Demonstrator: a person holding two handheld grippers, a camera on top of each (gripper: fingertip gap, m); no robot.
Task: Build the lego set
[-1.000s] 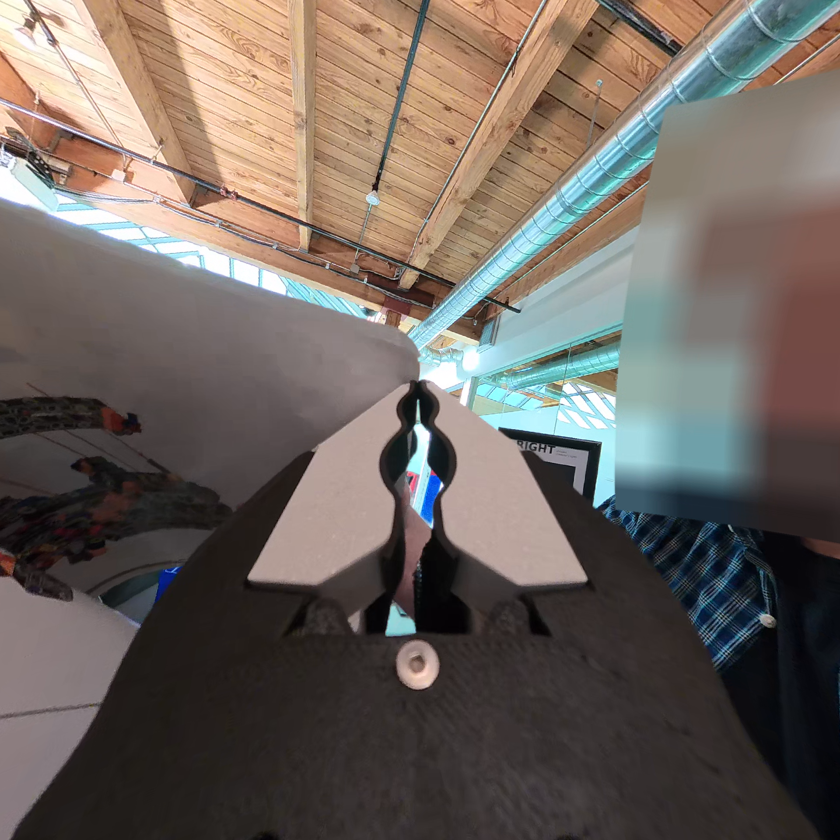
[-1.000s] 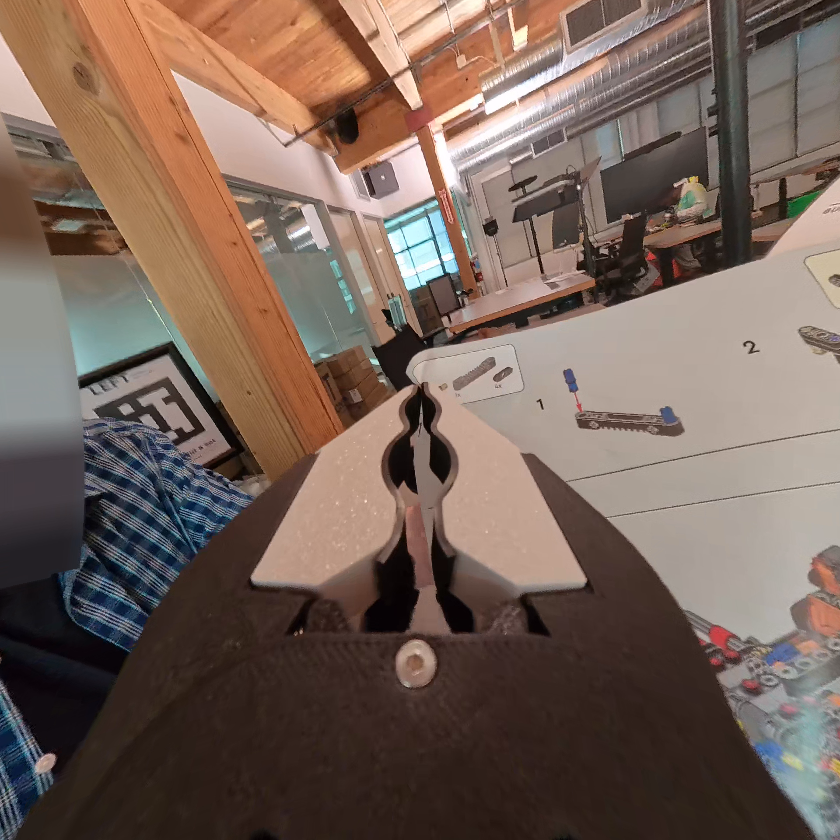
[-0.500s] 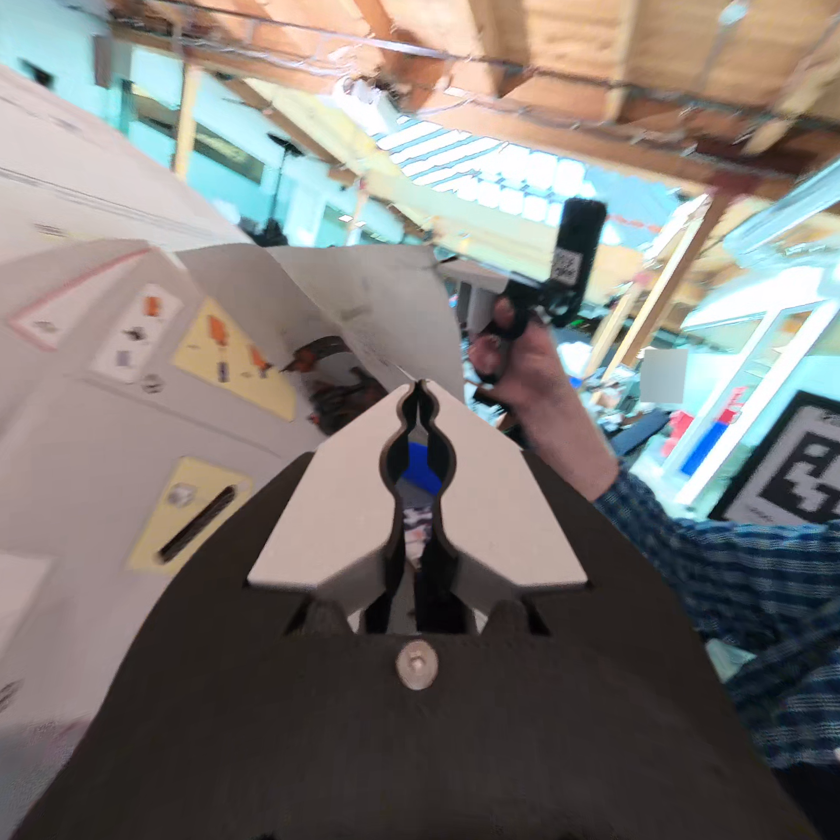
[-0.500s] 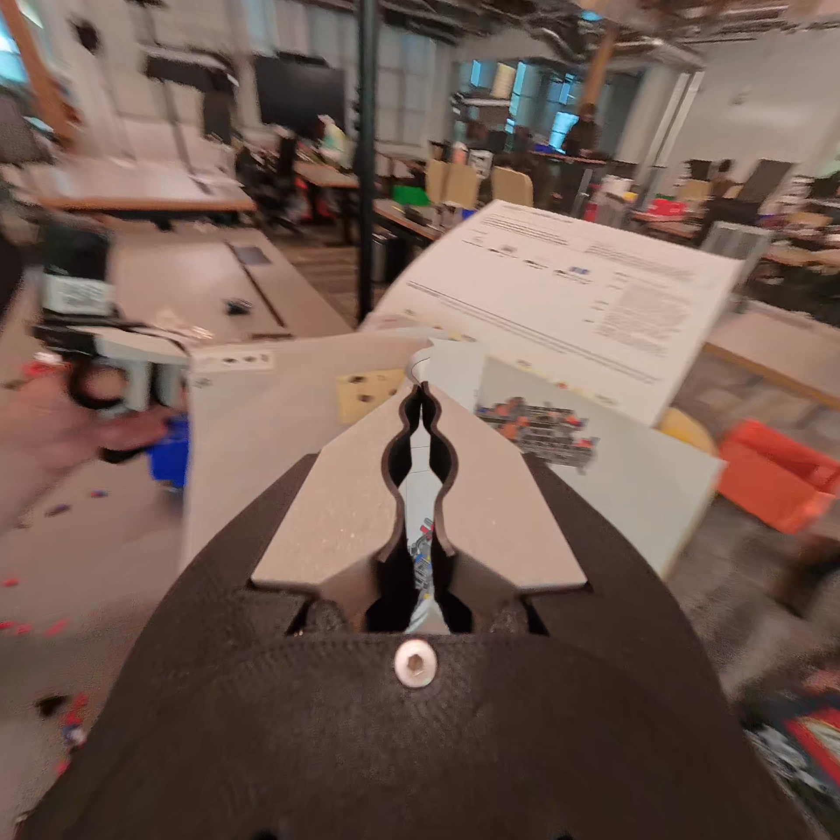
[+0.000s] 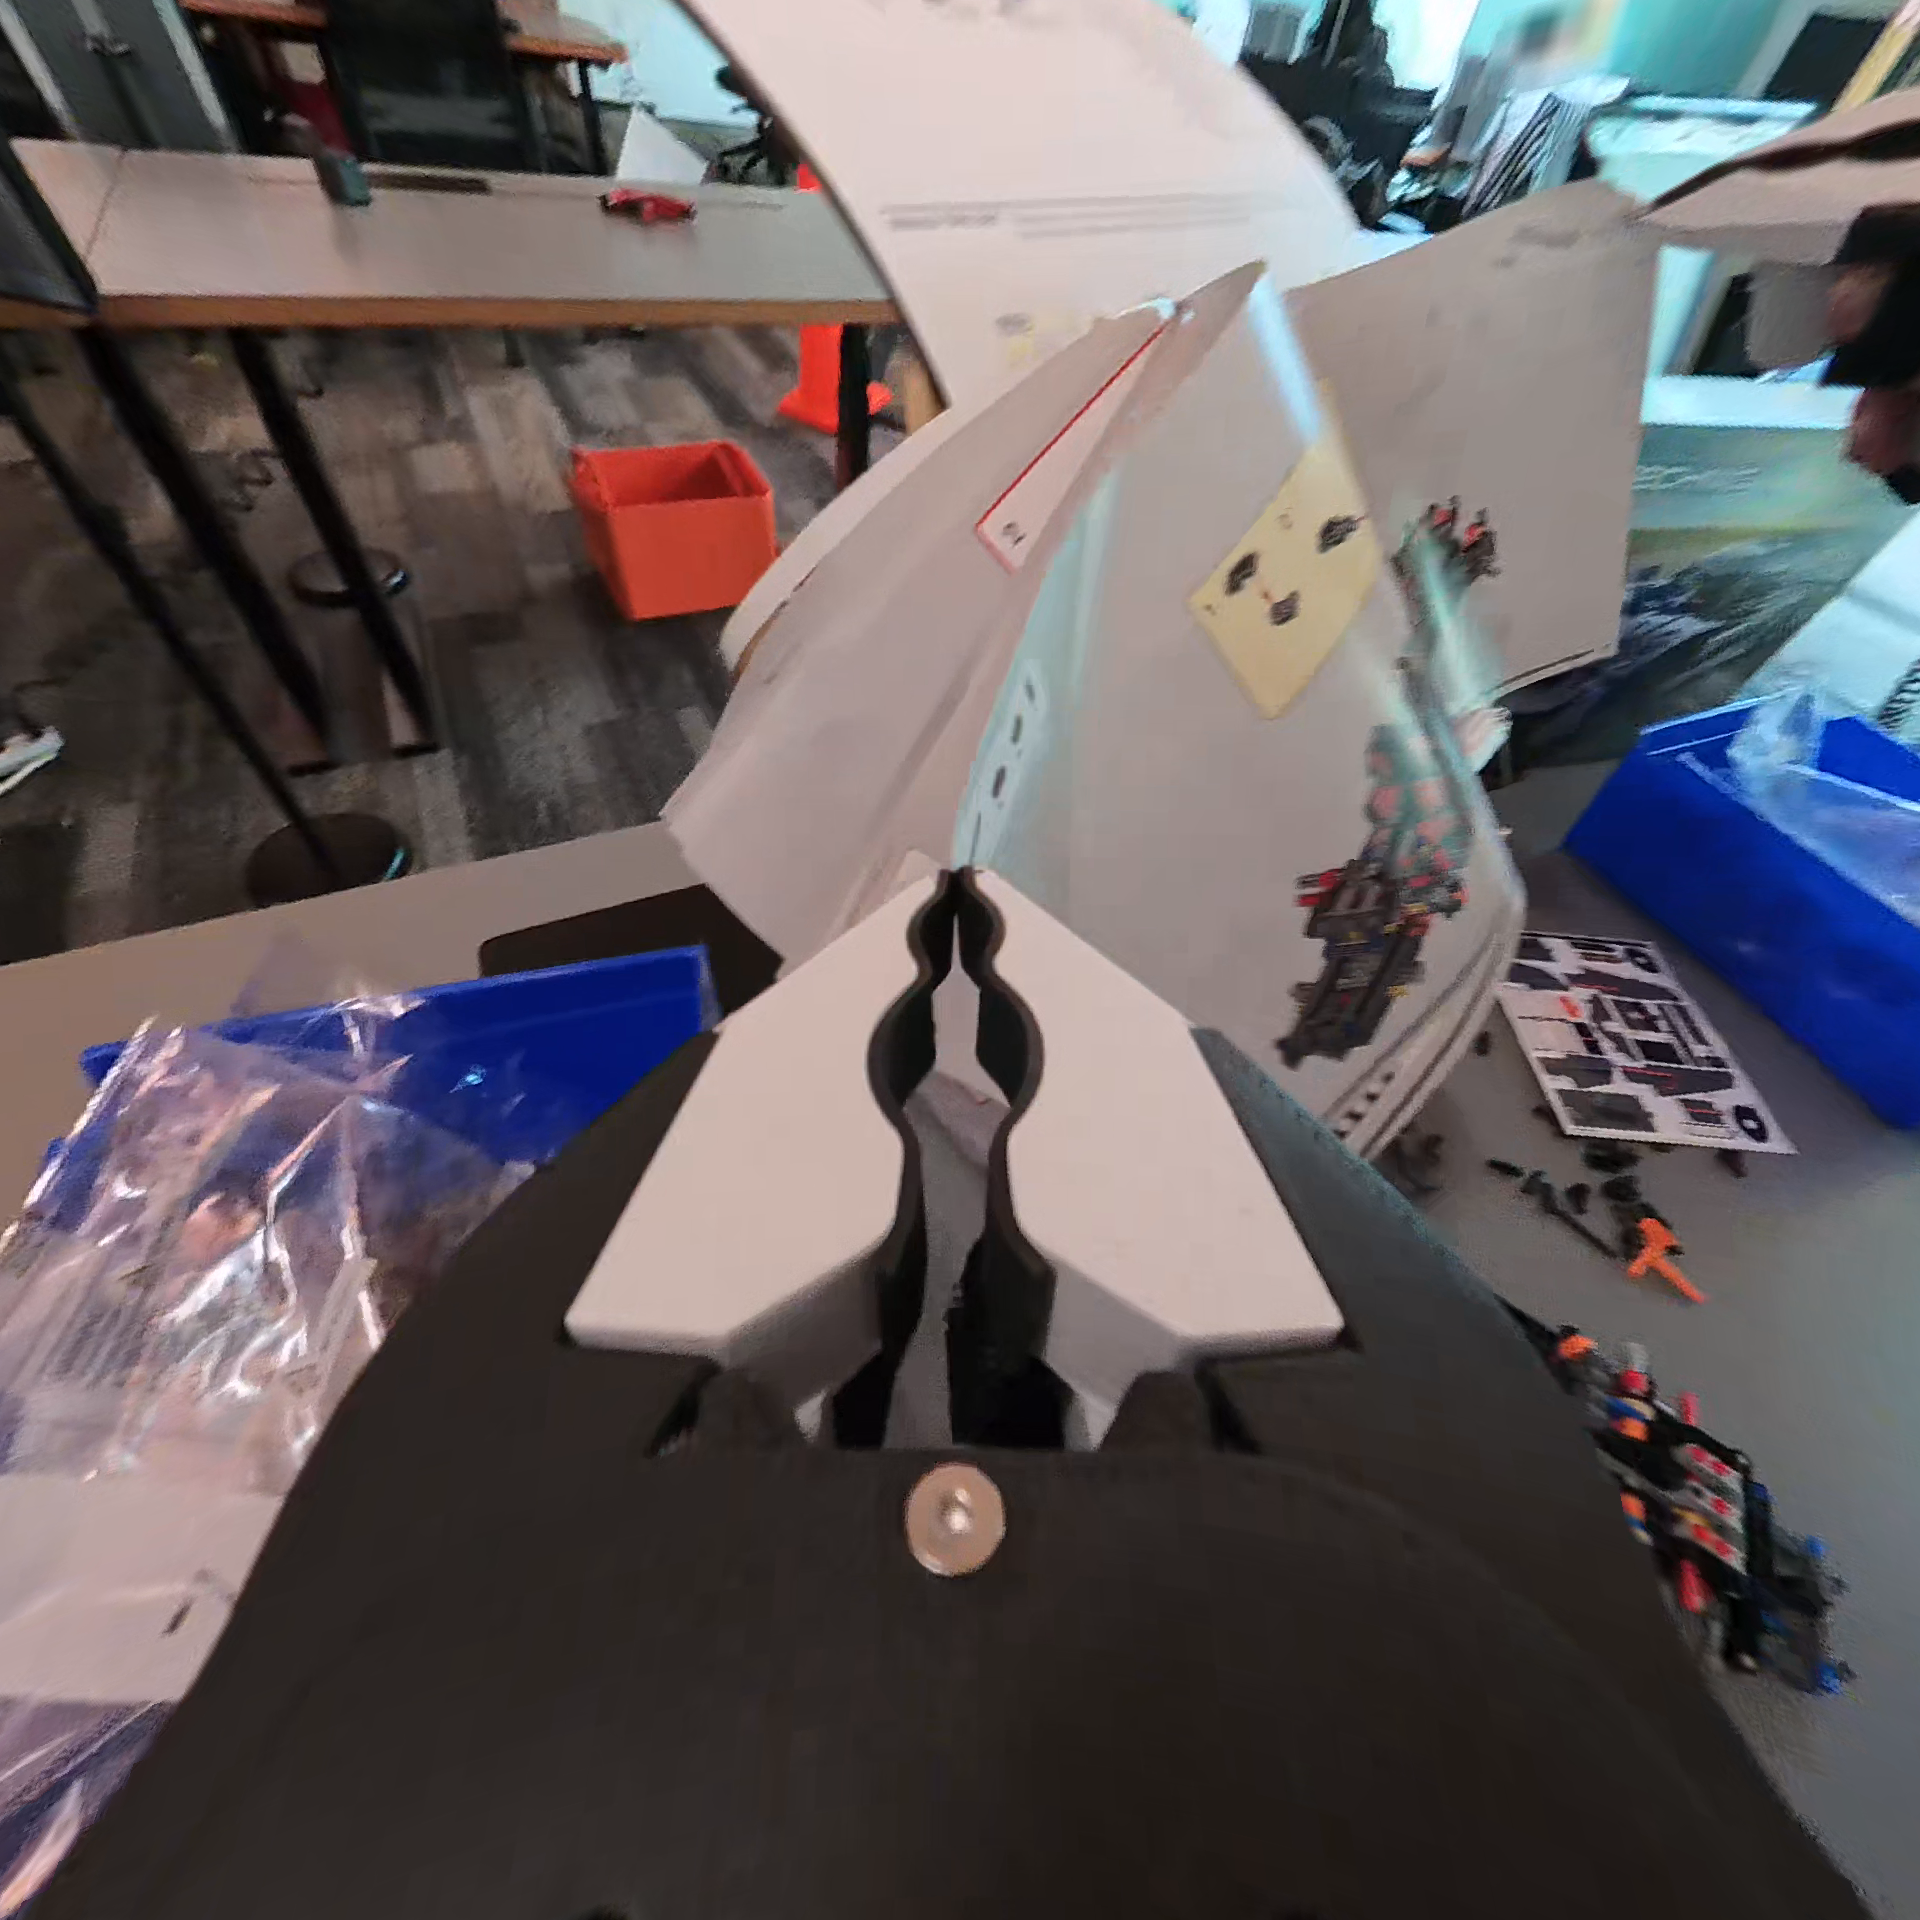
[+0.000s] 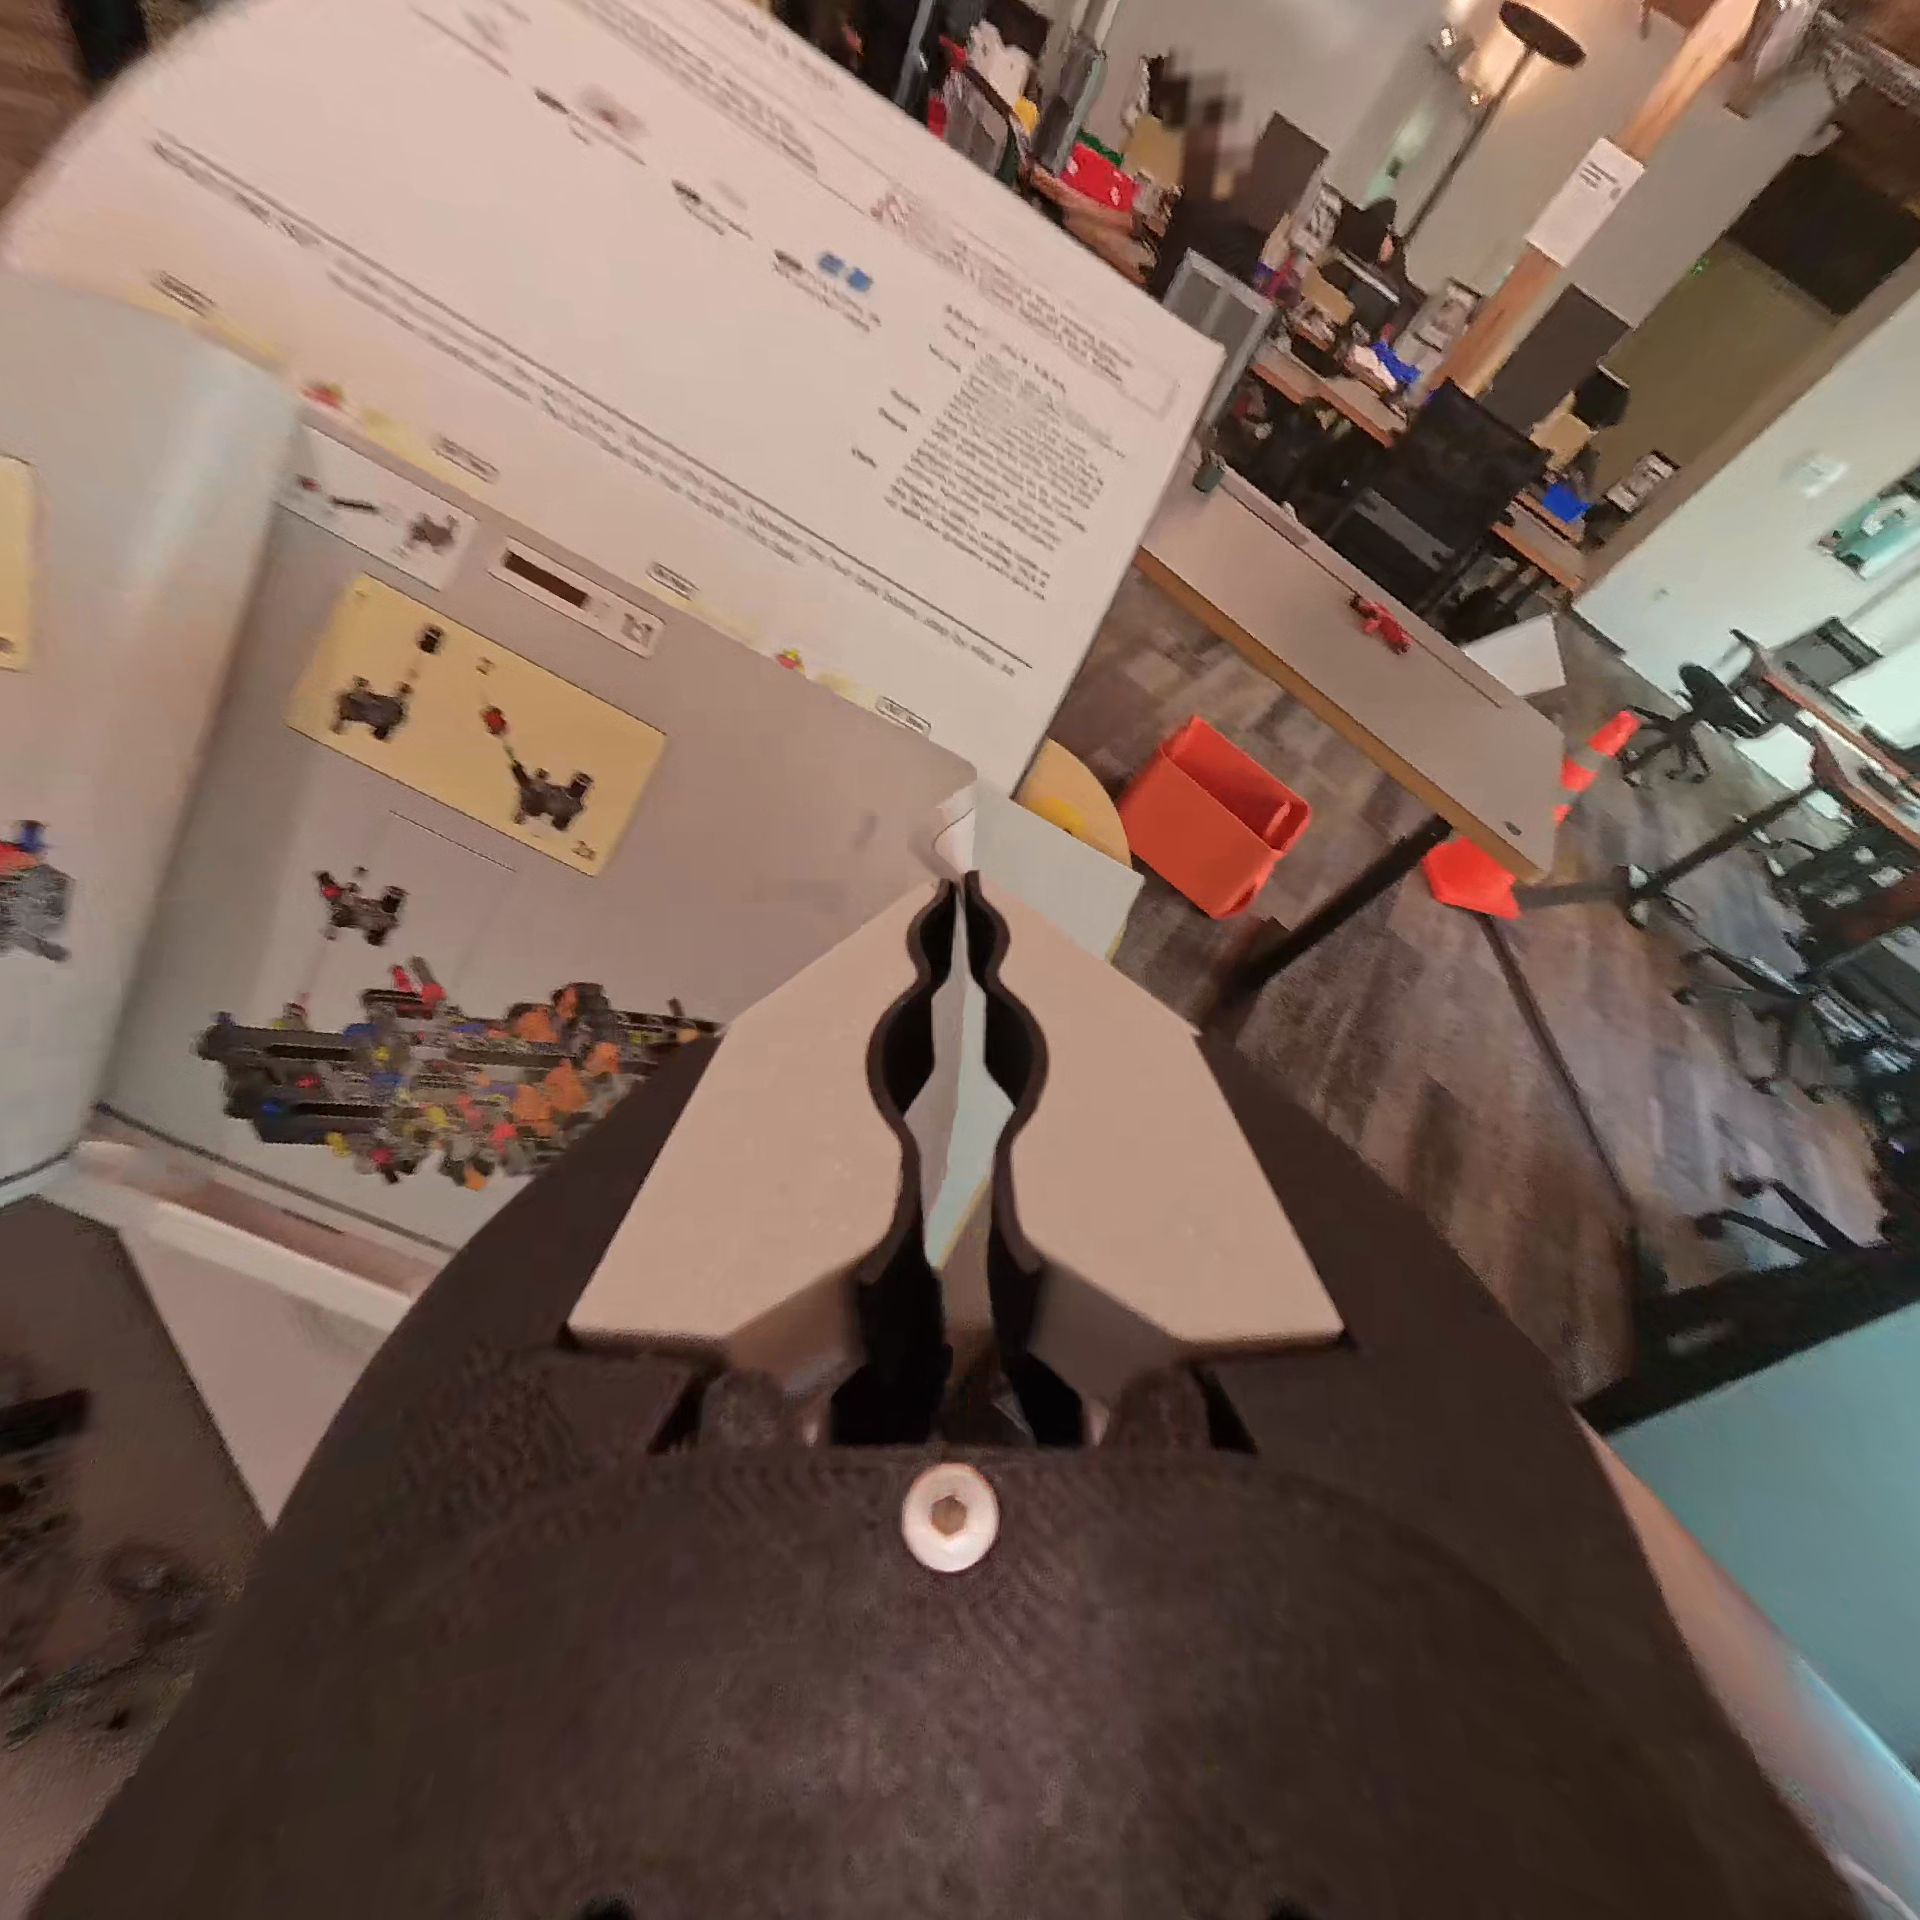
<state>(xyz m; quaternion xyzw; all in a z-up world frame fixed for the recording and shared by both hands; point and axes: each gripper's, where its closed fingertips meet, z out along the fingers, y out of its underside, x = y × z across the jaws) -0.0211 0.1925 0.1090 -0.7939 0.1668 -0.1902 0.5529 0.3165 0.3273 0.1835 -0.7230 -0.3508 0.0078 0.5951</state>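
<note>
Both grippers hold the open instruction booklet above the grey table. My left gripper [image 5: 958, 881] is shut on the lower edge of a page of the booklet [image 5: 1122, 665], whose pages fan up and to the right. My right gripper [image 6: 961, 883] is shut on the right edge of a booklet page [image 6: 468, 831] printed with building steps; paper shows in the gap between its fingers. A partly built black lego model [image 5: 1704, 1496] lies on the table at the right. Several loose pieces [image 5: 1600, 1205] and a sticker sheet [image 5: 1642, 1039] lie beyond it.
A blue bin with clear plastic bags [image 5: 208, 1195] stands at the left, and another blue bin [image 5: 1766, 883] at the far right. An orange box [image 5: 675, 530] stands on the floor beyond the table edge and also shows in the right wrist view [image 6: 1210, 821]. Office tables and chairs stand behind. About 40 centimeters separates my left fingertips from my right.
Both grippers have swung down from facing the ceiling and room to facing the table. The booklet has come down with them and its pages have fanned open.
</note>
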